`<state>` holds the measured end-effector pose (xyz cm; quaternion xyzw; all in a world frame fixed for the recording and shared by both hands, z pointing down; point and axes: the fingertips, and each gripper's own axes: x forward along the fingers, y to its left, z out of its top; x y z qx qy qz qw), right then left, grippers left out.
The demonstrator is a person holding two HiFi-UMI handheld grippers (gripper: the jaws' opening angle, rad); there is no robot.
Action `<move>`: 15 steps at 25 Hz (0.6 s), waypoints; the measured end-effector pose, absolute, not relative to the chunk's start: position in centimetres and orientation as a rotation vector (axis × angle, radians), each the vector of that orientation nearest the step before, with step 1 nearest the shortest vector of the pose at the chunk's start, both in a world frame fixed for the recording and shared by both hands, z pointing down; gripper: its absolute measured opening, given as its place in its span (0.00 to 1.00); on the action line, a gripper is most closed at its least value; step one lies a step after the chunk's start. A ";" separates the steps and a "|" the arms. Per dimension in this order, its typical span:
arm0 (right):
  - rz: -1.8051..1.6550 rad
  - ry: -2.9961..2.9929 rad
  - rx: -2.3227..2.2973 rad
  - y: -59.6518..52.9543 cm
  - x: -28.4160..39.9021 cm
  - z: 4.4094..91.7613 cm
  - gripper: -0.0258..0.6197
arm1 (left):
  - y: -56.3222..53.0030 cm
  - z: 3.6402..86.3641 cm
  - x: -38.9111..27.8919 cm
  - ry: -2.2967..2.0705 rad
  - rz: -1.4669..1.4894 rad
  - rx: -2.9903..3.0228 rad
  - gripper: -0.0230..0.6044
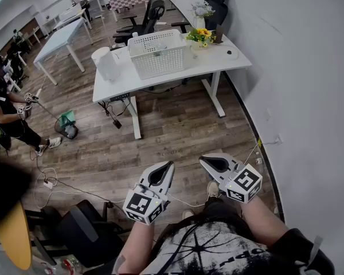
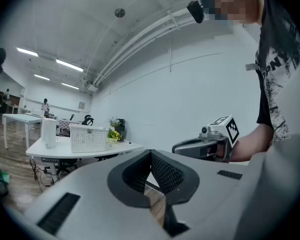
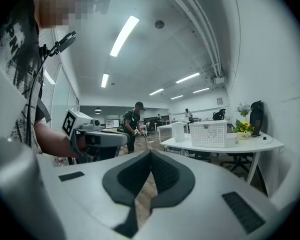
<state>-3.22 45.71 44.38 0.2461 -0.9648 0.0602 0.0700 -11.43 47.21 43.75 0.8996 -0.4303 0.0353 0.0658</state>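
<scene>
You hold both tools in the air above the brown wooden floor, on the near side of the white bench and well apart from it. The left tool has its jaws together, so that the tips meet. In the left gripper view nothing stands between them; only a strip of floor shows through the hollow behind the tips. The right tool is the same: jaws closed tip to tip, with nothing caught in them. The two tools are side by side, near each other, and both point toward the bench.

About the middle of the bench top stands the white perforated plastic basket, upright. Beside it, toward the left end of the bench, is a white cylindrical jug. Toward the right end is a small pot of yellow flowers, and a small dark mouse-like thing lies near the right corner. Behind the bench stand black office chairs. Left of the bench, well apart, a person in dark clothes holds a long stick down to the floor.

As I judge it, the work is at its very beginning. Neither tool touches or carries anything, and each thing on the bench sits in its place, out of your reach from here. All the handling is left to do.
</scene>
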 end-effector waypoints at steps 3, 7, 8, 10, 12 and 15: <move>0.174 -2.898 0.736 45.4 -3.2 44.5 0.08 | 46.8 44.0 -11.6 -1.304 0.103 2.703 0.05; 0.176 -2.900 0.741 45.1 -3.1 44.6 0.08 | 46.6 44.2 -11.5 -1.300 0.109 2.703 0.05; 0.176 -2.902 0.742 45.1 -3.2 44.6 0.08 | 46.5 44.3 -11.5 -1.300 0.111 2.703 0.05; 0.177 -2.913 0.739 45.0 -3.3 44.5 0.08 | 46.3 44.3 -11.6 -1.301 0.114 2.703 0.05; 0.194 -2.936 0.717 45.2 -3.5 44.4 0.08 | 46.3 44.4 -11.6 -1.298 0.115 2.703 0.05; 0.208 -2.939 0.671 45.5 -4.1 44.5 0.08 | 46.2 44.6 -11.9 -1.296 0.104 2.699 0.05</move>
